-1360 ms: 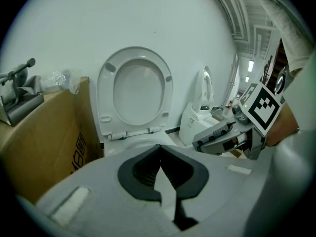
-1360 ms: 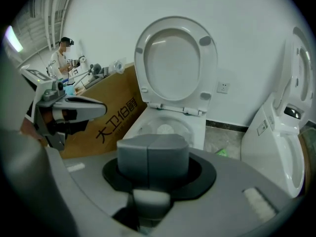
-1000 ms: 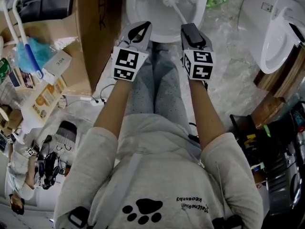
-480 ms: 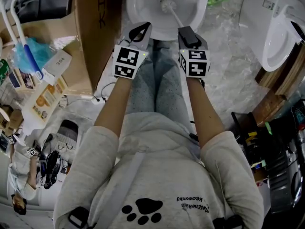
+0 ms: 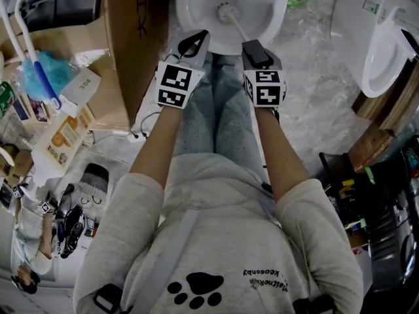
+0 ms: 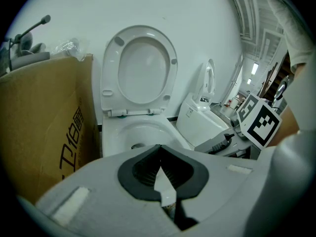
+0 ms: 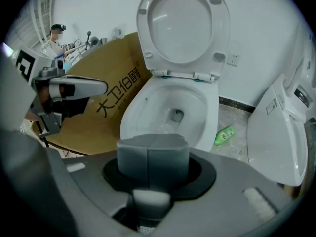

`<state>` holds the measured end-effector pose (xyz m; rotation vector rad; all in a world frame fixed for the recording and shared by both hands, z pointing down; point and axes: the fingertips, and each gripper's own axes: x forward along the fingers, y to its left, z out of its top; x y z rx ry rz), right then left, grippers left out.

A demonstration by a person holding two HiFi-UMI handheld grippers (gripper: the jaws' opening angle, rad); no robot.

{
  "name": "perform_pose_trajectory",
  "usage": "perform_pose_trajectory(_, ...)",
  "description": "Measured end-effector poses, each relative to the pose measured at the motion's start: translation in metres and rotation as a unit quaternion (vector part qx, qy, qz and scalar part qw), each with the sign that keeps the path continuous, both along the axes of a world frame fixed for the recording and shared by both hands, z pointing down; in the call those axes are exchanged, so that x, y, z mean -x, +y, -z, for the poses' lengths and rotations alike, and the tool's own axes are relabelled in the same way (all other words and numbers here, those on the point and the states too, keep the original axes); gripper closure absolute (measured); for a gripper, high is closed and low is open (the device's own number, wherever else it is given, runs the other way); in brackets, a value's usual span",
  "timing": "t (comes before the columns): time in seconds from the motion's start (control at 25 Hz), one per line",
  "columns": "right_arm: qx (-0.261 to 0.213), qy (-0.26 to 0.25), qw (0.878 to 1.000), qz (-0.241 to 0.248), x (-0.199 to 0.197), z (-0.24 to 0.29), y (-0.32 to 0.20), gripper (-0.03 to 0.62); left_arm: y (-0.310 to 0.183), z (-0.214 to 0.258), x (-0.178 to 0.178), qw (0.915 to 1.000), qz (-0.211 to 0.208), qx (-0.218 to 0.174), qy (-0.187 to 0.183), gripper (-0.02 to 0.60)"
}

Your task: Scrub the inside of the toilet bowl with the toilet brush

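The white toilet bowl point(image 5: 196, 5) stands open at the top middle of the head view, its seat and lid point(image 7: 182, 26) raised. A toilet brush reaches into it: the bristle head point(image 5: 225, 9) rests low in the bowl and the thin handle point(image 5: 239, 29) runs back to my right gripper point(image 5: 253, 44), which is shut on the handle's thick grey end point(image 7: 152, 154). That end hides most of the brush in the right gripper view. My left gripper point(image 5: 192, 42) hovers at the bowl's near rim, left of the brush, shut with nothing in it point(image 6: 159, 168).
A tall cardboard box point(image 5: 131, 38) stands tight against the bowl's left side. A second toilet point(image 5: 373, 38) sits at the right, a green bottle point(image 7: 224, 135) on the floor between them. Cluttered goods point(image 5: 46, 116) lie at the left and dark gear point(image 5: 386, 227) at the lower right.
My right gripper has shifted a little left, and the brush head has slid leftward and toward the bowl's near side. The left gripper has stayed in place.
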<state>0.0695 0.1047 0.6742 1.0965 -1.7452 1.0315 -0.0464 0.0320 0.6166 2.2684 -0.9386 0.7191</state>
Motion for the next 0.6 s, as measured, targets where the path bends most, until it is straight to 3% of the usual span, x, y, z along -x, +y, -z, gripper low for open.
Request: perform_pose_trajectory(0.6,-0.008,-0.010,1.000,0.015,0.029,0.000,-0.003,0.445,0.003,-0.005,0.003,0.9999,-0.002,0.010,0.000,0.583)
